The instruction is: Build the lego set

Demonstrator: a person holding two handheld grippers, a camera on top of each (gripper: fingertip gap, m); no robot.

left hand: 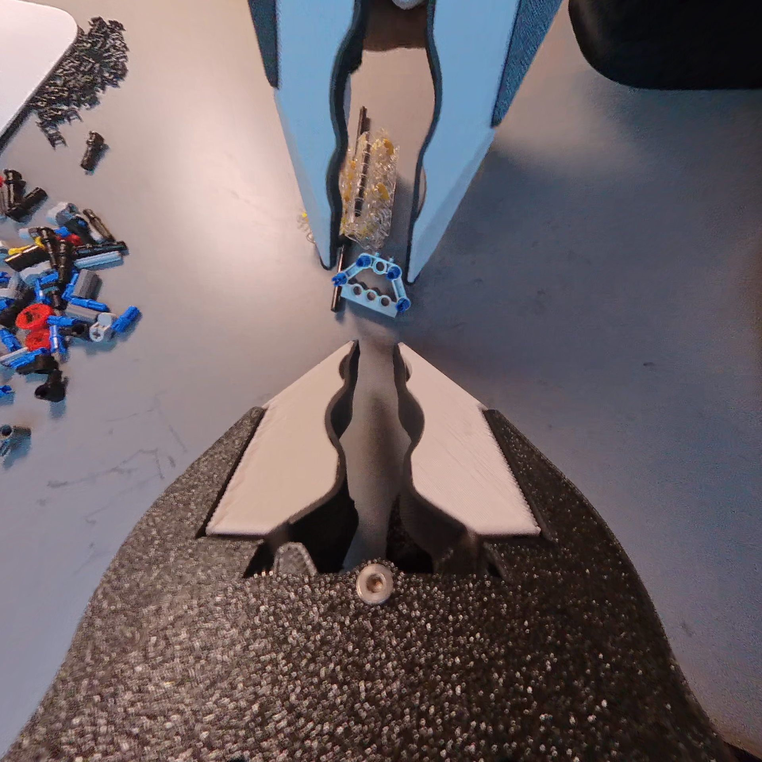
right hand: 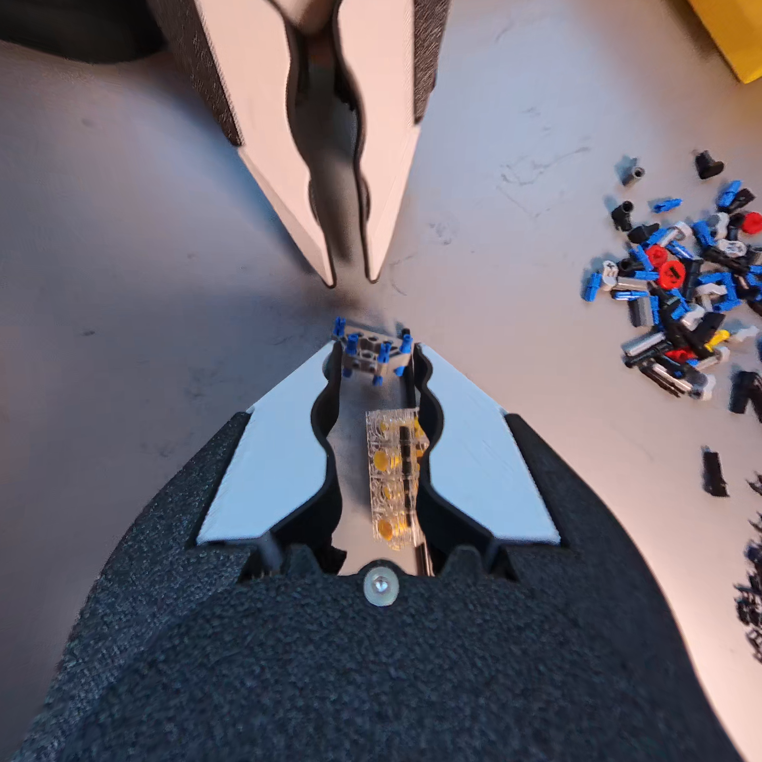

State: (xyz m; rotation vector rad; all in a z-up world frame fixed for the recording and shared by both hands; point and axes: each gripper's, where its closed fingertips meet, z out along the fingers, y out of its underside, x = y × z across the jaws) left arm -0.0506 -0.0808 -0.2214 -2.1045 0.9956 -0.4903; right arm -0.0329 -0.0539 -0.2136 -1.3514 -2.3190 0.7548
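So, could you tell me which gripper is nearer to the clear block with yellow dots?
Right. The clear block lies between the right gripper's open fingers, against one of them. The left gripper is farther off, its tips facing the small grey frame beyond the block.

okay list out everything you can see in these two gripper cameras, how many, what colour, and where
Small frame piece: one, light grey with blue pins, on the table between the two gripper tips.
Clear block: one, transparent with yellow inside, lying between the right gripper's fingers.
Black rod: one, running through the clear block, its end beside the frame piece.
Mixed parts pile: many, blue, black, grey, red, some yellow, on the table to the side.
Black pin heap: many, black, beside a white sheet.
Yellow box: one, corner only, far edge.
Table: one, grey, scuffed.
Left gripper: open, empty, tips facing the frame piece.
Right gripper: open, around the clear block.
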